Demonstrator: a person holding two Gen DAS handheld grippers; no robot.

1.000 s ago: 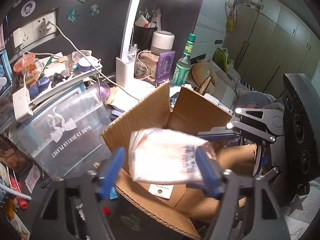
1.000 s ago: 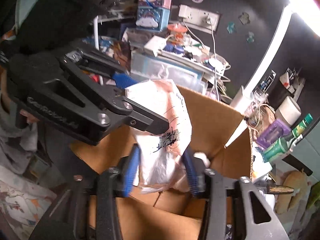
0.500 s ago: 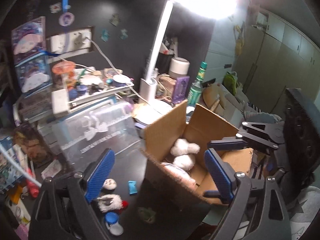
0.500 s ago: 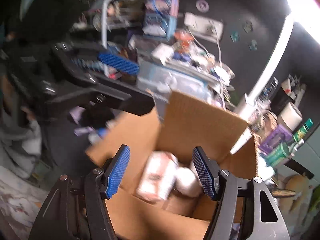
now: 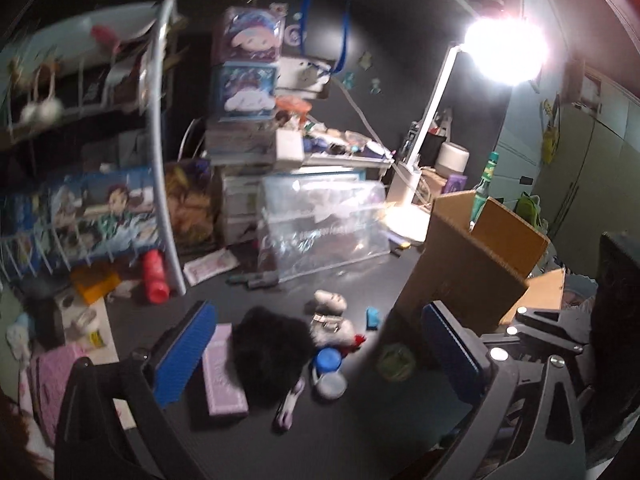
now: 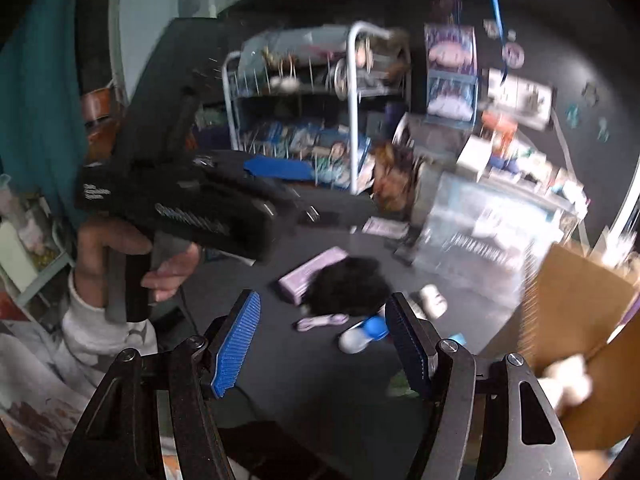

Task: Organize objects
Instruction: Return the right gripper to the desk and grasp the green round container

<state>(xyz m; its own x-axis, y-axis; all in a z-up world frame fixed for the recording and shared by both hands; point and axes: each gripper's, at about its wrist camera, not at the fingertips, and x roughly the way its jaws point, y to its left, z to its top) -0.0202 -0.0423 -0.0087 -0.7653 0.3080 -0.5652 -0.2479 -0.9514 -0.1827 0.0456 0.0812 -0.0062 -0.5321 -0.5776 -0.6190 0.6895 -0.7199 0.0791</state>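
Loose items lie on the dark desk: a black fluffy thing [image 5: 272, 352], a lilac flat box [image 5: 222, 376], a small white plush [image 5: 330, 300], a blue-and-white lidded case [image 5: 328, 368] and a small blue piece [image 5: 373, 317]. The open cardboard box [image 5: 476, 268] stands at the right. My left gripper [image 5: 316, 356] is open and empty above the black fluffy thing. My right gripper [image 6: 324, 340] is open and empty, above the same pile: black fluffy thing [image 6: 348, 286], lilac box [image 6: 310, 274]. The cardboard box [image 6: 576, 320] is at its right, with something white [image 6: 568, 378] in it.
A clear plastic bag [image 5: 320, 224] lies behind the pile. A wire rack [image 5: 160, 140] with anime boxes stands at the left, a red bottle [image 5: 155, 276] by its foot. A lit desk lamp [image 5: 432, 120] and a green bottle [image 5: 482, 188] stand behind the box.
Both grippers let go of the white packet, which dropped into the cardboard box. Both then swung left, away from the box and over the loose items on the desk.
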